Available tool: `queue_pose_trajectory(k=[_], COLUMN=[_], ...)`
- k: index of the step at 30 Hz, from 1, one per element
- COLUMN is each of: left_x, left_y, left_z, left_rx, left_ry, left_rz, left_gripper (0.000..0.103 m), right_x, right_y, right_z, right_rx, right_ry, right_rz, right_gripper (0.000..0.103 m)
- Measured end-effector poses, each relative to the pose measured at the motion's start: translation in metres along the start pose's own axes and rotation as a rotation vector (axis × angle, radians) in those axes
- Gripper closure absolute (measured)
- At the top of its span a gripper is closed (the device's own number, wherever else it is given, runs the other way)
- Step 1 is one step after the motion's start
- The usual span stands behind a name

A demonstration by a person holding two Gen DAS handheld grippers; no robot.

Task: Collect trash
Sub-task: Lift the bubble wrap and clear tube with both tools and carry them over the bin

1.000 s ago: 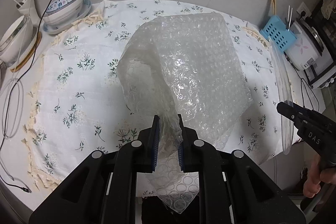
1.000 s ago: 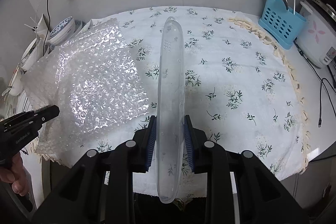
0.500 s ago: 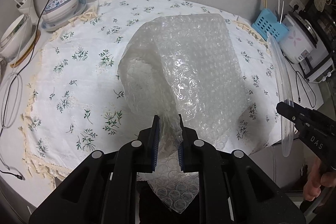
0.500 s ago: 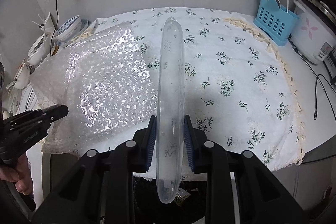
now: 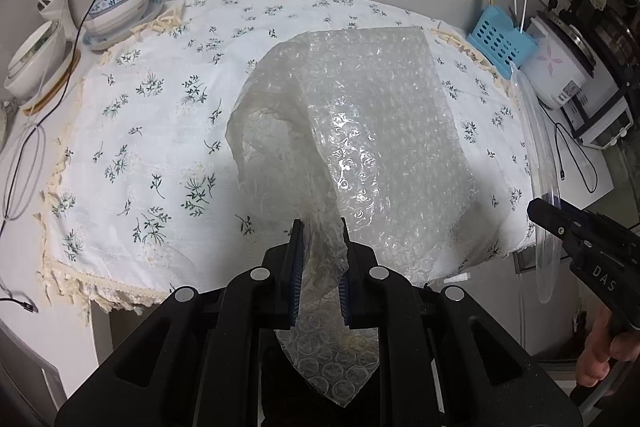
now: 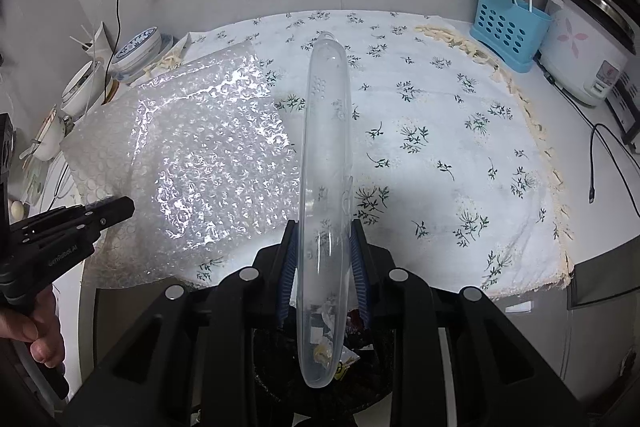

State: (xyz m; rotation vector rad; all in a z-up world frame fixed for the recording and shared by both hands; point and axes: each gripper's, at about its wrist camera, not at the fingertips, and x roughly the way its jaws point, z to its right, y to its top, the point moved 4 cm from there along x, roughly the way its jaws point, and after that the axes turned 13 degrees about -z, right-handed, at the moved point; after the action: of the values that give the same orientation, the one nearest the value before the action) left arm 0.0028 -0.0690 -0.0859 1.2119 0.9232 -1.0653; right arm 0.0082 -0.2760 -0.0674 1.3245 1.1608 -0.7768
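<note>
over tablecloth [image 5: 168,131], crumpled translucent bubble wrap [image 5: 376,131]

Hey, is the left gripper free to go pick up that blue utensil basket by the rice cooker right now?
Probably not. The left gripper is shut on the bubble wrap, whose sheet hangs between it and the blue utensil basket. The basket stands at the table's far corner, so the wrap would have to be dropped first.

Left gripper [image 5: 320,267]: jaws clamped, pointing steeply down, a hand [image 6: 34,327] under its handle. Right gripper [image 6: 323,263]: jaws nearly closed, same downward tilt; fingers [image 5: 600,359] on handle, possibly curled round its trigger.
</note>
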Motion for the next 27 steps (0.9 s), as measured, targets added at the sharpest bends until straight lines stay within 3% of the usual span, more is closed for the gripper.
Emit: queue_pose_trajectory(k=[27], left_x=[0.025], left_y=[-0.117], left_z=[0.06], left_rx=[0.011], left_ry=[-0.021], left_rz=[-0.058], left_gripper=[0.089], right_x=[0.003], right_y=[-0.119], right_z=[0.039], right_rx=[-0.063], right_ry=[0.007], right_rz=[-0.065], right_gripper=[0.078])
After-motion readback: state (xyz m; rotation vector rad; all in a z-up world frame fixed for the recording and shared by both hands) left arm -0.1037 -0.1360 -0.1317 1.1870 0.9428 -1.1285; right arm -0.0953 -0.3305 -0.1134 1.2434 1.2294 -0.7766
